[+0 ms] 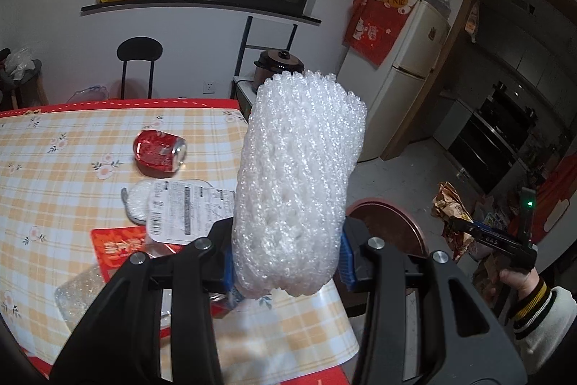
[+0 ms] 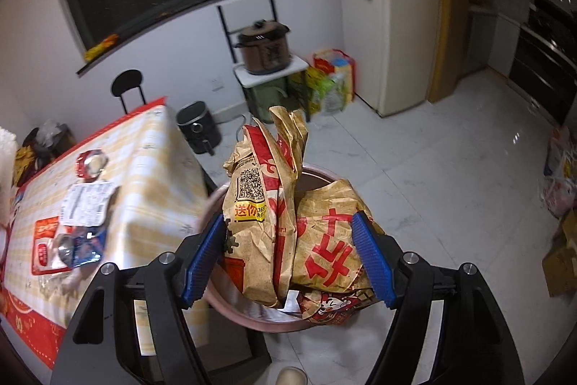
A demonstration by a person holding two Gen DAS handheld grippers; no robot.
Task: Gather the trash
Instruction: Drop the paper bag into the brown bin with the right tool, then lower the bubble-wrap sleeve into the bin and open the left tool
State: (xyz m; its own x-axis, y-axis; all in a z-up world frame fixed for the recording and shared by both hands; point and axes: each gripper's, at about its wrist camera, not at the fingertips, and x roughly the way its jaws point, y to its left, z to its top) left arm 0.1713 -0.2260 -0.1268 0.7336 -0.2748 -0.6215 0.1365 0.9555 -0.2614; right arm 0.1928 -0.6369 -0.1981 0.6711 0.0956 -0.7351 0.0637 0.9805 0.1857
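My left gripper [image 1: 285,262] is shut on a white foam-net roll [image 1: 299,175], which stands up above the table's right edge. My right gripper [image 2: 288,255] is shut on a crumpled brown paper bag with red print [image 2: 288,222], hanging over a round pinkish-brown bin [image 2: 274,325]. In the left wrist view the same bin [image 1: 393,215] shows just beyond the table, with the right gripper [image 1: 465,226] and the paper bag [image 1: 450,208] above its far side. A crushed red can [image 1: 158,152], a white labelled package [image 1: 180,208] and a red packet [image 1: 119,248] lie on the checked tablecloth [image 1: 72,168].
The table [image 2: 155,186] stands left of the bin, also carrying a blue-white wrapper [image 2: 83,246]. Behind are a black air fryer [image 2: 198,127], a cooker on a small stand [image 2: 265,47], a fridge [image 2: 407,42] and a black chair [image 2: 126,85]. Bags and boxes sit at the floor's right edge [image 2: 559,240].
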